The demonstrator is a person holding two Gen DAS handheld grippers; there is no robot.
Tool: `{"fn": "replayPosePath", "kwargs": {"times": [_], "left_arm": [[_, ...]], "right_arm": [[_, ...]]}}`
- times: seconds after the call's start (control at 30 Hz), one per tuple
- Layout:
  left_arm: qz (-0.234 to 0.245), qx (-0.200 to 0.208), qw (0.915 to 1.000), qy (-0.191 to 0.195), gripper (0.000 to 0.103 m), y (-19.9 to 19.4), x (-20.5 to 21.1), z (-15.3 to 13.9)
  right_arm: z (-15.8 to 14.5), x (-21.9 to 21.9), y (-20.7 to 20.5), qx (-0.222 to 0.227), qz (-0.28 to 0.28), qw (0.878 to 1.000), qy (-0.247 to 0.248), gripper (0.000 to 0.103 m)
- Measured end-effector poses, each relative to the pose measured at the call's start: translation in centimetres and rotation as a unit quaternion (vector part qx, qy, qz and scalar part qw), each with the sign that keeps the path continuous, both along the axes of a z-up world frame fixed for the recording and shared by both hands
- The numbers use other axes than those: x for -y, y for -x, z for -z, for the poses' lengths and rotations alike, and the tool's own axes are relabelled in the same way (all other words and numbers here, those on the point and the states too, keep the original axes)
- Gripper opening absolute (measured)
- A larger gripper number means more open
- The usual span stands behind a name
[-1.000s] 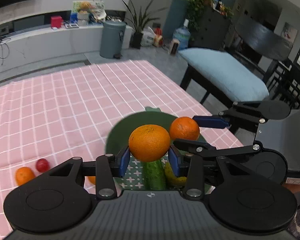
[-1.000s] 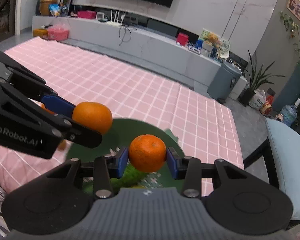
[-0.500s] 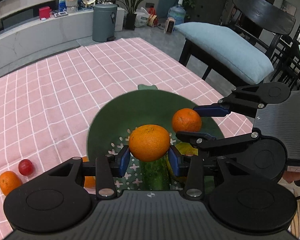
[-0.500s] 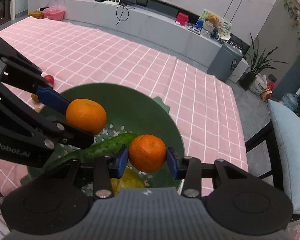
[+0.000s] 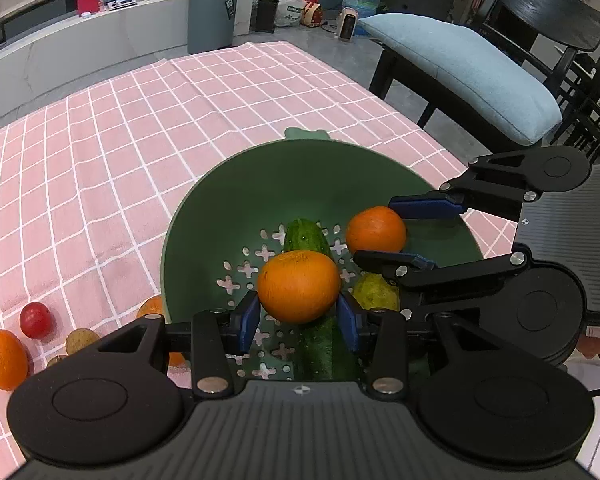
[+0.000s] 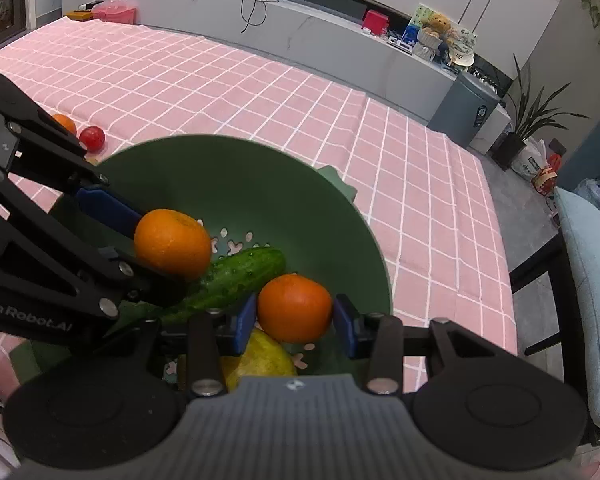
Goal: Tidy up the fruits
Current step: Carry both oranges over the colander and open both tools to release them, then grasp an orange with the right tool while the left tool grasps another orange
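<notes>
Over green colander [image 5: 204, 216], both hand-held grippers angled down into it: left hand-held gripper [image 5: 298, 316] clamped on big orange [image 5: 298, 286], right hand-held gripper [image 6: 294, 322] clamped on smaller orange [image 6: 294, 307], side by side. Directly below: bumpy cucumber [image 6: 240, 276], long axis across perforated floor, plus smooth yellow fruit [image 6: 256, 354]. More fruit loose on pink-check desk [image 5: 100, 160] w/ small red one [image 5: 37, 319]. Round, waxy, prob. roll once let go

Dark green bowl [image 5: 228, 200] pierced with cross-shaped holes, pink tablecloth [image 5: 100, 152] checked in white, two oranges [image 5: 298, 286] [image 5: 375, 230], green cucumber [image 5: 306, 236], red tomato [image 5: 37, 320] at lower left
</notes>
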State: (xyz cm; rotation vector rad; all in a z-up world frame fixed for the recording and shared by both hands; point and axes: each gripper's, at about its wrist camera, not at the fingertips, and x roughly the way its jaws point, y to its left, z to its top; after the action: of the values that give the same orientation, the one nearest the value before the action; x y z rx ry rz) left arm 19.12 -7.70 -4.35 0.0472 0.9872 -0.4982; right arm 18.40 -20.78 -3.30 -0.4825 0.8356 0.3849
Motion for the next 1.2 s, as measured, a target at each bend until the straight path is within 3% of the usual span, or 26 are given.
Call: {"fn": "replayPosePath", "kwargs": {"times": [0.23,0.3,0.4,0.63,0.77,1.0,1.2], "left_arm": [[-0.012,0.007,0.9999,0.001,0.047,0.2,-0.1,-0.2],[-0.015,0.011,0.9998,0.003,0.053,0.3,-0.2,-0.6],[-0.015,0.027,0.9995,0.012,0.064,0.8,-0.4,-1.5],[-0.020,0.063,0.9976,0.020,0.065,2.4,-1.3,-4.3],[-0.032,0.084,0.9956,0.027,0.065,3.6,-2.7,-5.8],[-0.043,0.106,0.9932,0.024,0.065,4.9,-5.3,-7.1],[-0.050,0.108,0.9926,0.023,0.065,5.5,-8.7,-6.5]], "right_arm": [[0.0,-0.2,0.3,0.006,-0.008,1.000,0.008,0.039],[-0.3,-0.3,0.5,0.009,-0.010,1.000,0.013,0.040],[-0.9,-0.3,0.9,0.020,-0.009,1.000,0.018,0.051],[-3.3,-0.4,2.2,0.054,-0.002,0.998,0.021,0.059],[-5.0,-0.6,3.1,0.076,-0.002,0.997,0.000,0.062],[-7.6,-1.7,3.9,0.085,-0.029,0.993,-0.078,0.062],[-8.2,-4.8,4.3,0.082,-0.099,0.989,-0.075,0.062]]}}
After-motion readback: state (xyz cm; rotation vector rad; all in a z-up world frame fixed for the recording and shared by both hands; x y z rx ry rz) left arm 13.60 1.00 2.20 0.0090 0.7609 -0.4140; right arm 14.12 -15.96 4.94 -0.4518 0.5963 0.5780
